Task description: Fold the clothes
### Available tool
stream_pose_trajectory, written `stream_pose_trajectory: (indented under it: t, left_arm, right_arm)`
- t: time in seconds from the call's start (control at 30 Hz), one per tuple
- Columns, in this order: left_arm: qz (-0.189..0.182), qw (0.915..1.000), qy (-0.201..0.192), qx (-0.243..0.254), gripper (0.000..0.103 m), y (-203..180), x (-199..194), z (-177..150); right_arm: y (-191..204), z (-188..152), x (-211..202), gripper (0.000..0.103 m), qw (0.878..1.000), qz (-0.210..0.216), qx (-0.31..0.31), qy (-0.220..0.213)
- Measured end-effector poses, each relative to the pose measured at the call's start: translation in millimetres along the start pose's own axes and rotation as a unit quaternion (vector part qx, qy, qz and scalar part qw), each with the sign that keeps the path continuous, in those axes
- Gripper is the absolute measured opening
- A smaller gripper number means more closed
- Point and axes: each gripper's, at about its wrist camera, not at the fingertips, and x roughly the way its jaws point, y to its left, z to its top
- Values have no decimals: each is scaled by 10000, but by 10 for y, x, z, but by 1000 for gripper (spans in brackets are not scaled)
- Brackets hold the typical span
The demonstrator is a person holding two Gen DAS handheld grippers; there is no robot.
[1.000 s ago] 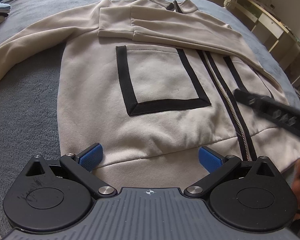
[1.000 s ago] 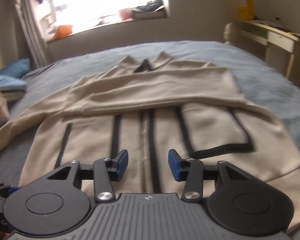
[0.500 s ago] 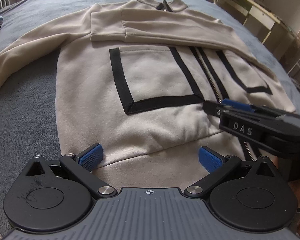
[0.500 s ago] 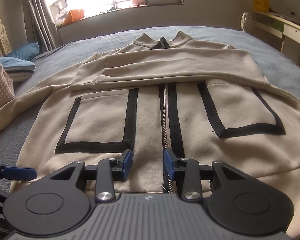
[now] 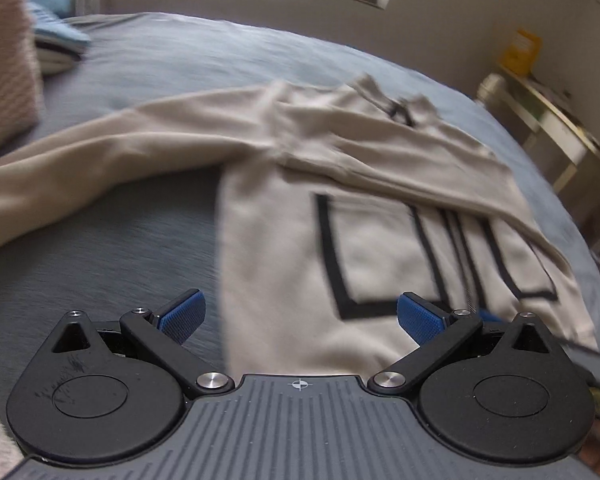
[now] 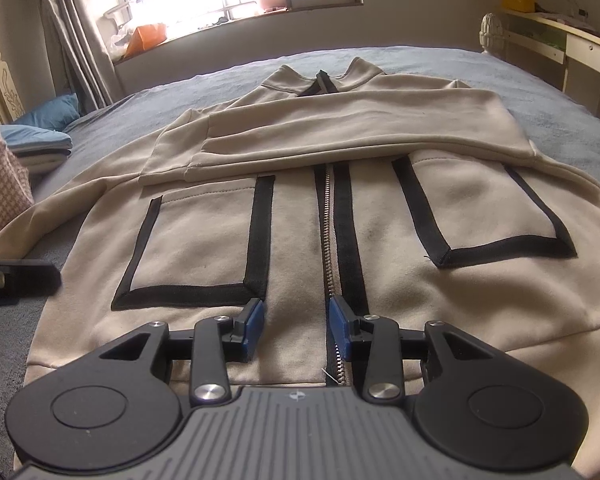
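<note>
Ahead of both gaping tools [image 5: 299, 312] [image 6: 296, 326], one sleeve [image 6: 340, 132] is lying folded across the jacket [image 6: 300, 240]; the other sleeve [image 5: 100, 156] is trailing out.

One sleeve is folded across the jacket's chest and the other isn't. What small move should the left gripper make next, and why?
Probably swing the open left gripper out to the unfolded sleeve, which lies stretched over the blanket while the other sleeve already crosses the chest. Both grippers hold nothing.
</note>
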Motion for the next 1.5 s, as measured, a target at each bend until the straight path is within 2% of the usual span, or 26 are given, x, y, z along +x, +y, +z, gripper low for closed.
stream_pose_trajectory:
  t: [0.1,0.23,0.33,0.43,0.53,0.63,0.7,0.77,0.8,0.97,1.03,1.2,1.23,1.3,1.37,1.4,1.47,1.5]
  left_arm:
    - [-103,9991,-277,-297,103,160,-95,128]
    - [-27,9955,-549,-768,103,408,-252,305]
    - [189,9914,-601,-1149,103,662,-339,411]
    - [679,9827,-842,-1500,103,1004,-468,494]
    - [1196,9653,-988,-2100,103,1435,-585,563]
    - [1660,9386,-1019,-2848,103,1883,-638,559]
    - [2014,9162,-985,-3322,103,2158,-646,522]
    - [2426,8980,-1059,-3515,103,2332,-649,464]
    - [2517,8948,-1059,-3532,103,2391,-641,447]
    - [2691,8852,-904,-3687,102,2611,-553,374]
    - [2656,8853,-739,-3743,101,2668,-488,364]
    - [2573,8837,-378,-3892,90,2793,-350,345]
    - [2548,8825,-361,-3936,78,2810,-344,338]
    - [2497,8852,-364,-3909,73,2803,-349,336]
    - [2470,8889,-432,-3834,56,2771,-368,337]
    - [2474,8911,-510,-3770,53,2739,-388,341]
    - [2480,8953,-666,-3640,36,2675,-429,348]
    - [2482,8973,-743,-3575,32,2643,-449,352]
  right_arm:
    - [8,1,2,40,10000,-8,6,4]
    - [31,12,11,42,10000,-45,-27,34]
    - [49,15,17,43,9999,-76,-65,54]
    - [51,13,15,43,9999,-82,-61,57]
    - [52,18,17,43,9999,-91,-55,68]
    - [66,22,22,45,9999,-119,-81,82]
    - [75,25,26,45,9998,-138,-99,91]
    - [84,27,29,45,9998,-156,-117,100]
    - [88,29,31,45,9997,-166,-126,105]
    - [112,34,37,46,9995,-221,-166,137]
    - [118,36,41,46,9995,-234,-162,143]
    - [127,38,37,47,9995,-248,-159,144]
    - [128,38,35,47,9995,-248,-153,143]
    - [127,37,30,47,9995,-247,-135,139]
    - [125,35,31,47,9995,-240,-122,134]
    - [119,37,32,47,9996,-234,-114,132]
    - [107,41,33,47,9996,-219,-94,128]
    - [102,44,33,47,9997,-212,-80,128]
